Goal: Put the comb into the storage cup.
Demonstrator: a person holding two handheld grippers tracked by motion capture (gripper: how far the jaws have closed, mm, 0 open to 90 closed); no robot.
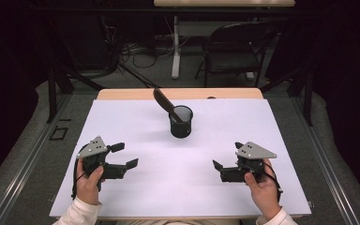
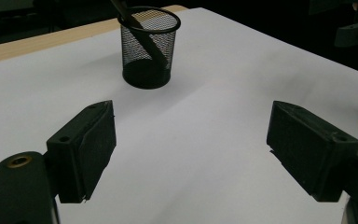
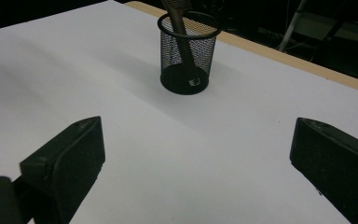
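Observation:
A black mesh cup (image 1: 181, 121) stands upright near the middle back of the white sheet (image 1: 136, 187). A dark flat tool (image 1: 165, 104) leans out of it toward the back left. The cup (image 2: 148, 47) also appears ahead in the left gripper view, and as the cup (image 3: 186, 51) in the right gripper view. My left gripper (image 1: 124, 155) is at the front left, jaws wide apart with nothing between them. My right gripper (image 1: 226, 155) is at the front right, open and empty as well. Both rest low over the sheet, pointing inward toward the cup.
The sheet covers a wooden table whose edge (image 1: 122, 93) shows along the back. Behind the table stand a folding chair (image 1: 236, 47), a desk leg (image 1: 176, 47) and floor cables. Dark frame posts flank the table.

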